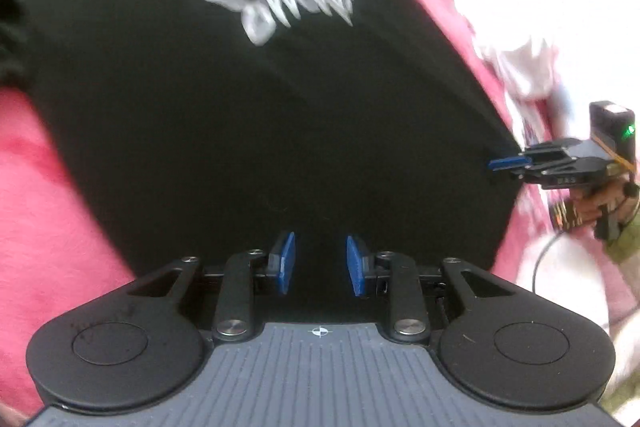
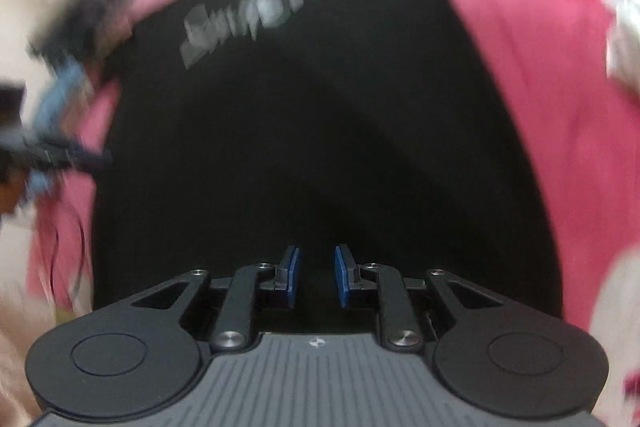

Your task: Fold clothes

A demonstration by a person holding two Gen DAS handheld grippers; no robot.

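Two tongs, parted, over one black shirt (image 1: 240, 115).

I am carrying two matching tongs. My left gripper (image 1: 320, 263) is showing matte black linkage arms, silver pivot screws, two round black discs and a ribbed grey plate bearing a small white crosshair mark; its fingers (image 1: 285, 263) are wearing blue pads. My right gripper (image 2: 317, 277) is showing the same build. From the left wrist view, its black housing is carrying a boxy black module with a lit green indicator, and a thin dark cable is trailing below. My right hand (image 1: 596, 205) is wearing what appears to be an olive sleeve, though blur is limiting certainty.
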